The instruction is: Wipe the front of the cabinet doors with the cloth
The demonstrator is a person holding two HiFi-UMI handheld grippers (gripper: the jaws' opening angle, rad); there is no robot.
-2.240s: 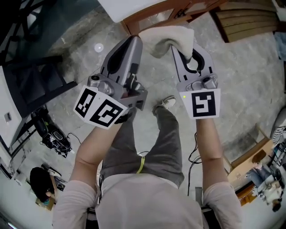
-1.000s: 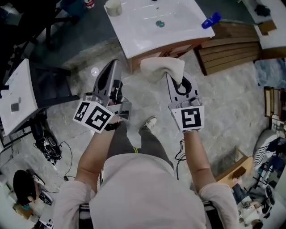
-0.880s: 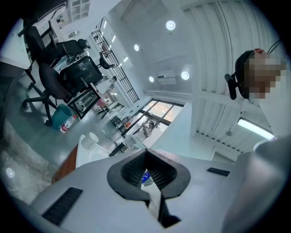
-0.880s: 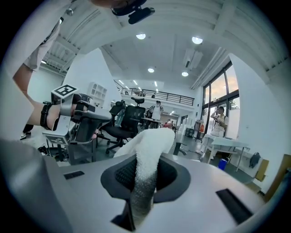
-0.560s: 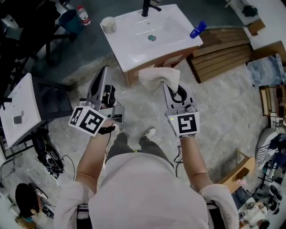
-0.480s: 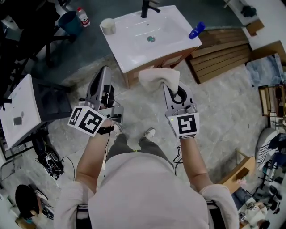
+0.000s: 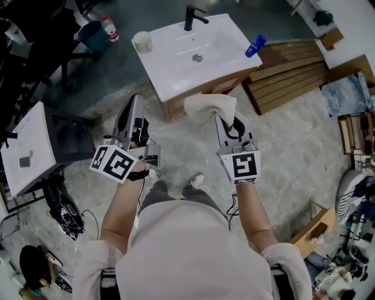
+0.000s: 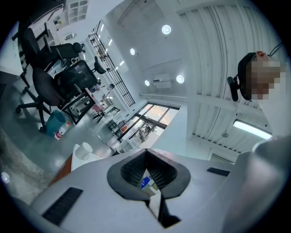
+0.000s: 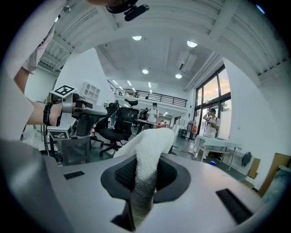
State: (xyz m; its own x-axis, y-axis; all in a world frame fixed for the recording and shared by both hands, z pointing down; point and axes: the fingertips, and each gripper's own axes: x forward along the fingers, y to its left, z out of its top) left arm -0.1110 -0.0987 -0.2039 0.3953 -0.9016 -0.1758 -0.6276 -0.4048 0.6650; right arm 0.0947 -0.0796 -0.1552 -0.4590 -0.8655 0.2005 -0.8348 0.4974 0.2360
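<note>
A grey, marble-patterned floor [image 7: 293, 146] is spreading under the person, who is standing in a large, bright workroom with black office chairs [image 9: 116, 123] and tall windows. Straight ahead a white basin [image 7: 176, 58] is sitting on a wooden cabinet [image 7: 225, 82], carrying a black tap [image 7: 190, 14], a white cup [image 7: 142, 42] at one corner and a blue bottle [image 7: 255, 45] at the other. A slatted wooden pallet [image 7: 293, 73] is lying just beside the cabinet, and a teal bucket [image 7: 92, 35] is standing well apart from it.

The right hand-held gripper [image 7: 225, 122] is clamping the cloth [image 7: 210, 107] between its jaws. The cloth is hanging in front of the cabinet's wooden face, near it (whether it is touching the wood cannot be told). Its pinched part is running lengthwise out of the jaws as a narrow strip, and its free end is flopping sideways toward the left hand-held gripper [image 7: 135, 102], lying roughly along the cabinet front. The left hand-held gripper is holding nothing, its jaws meeting tip to tip and pointing toward the basin.
</note>
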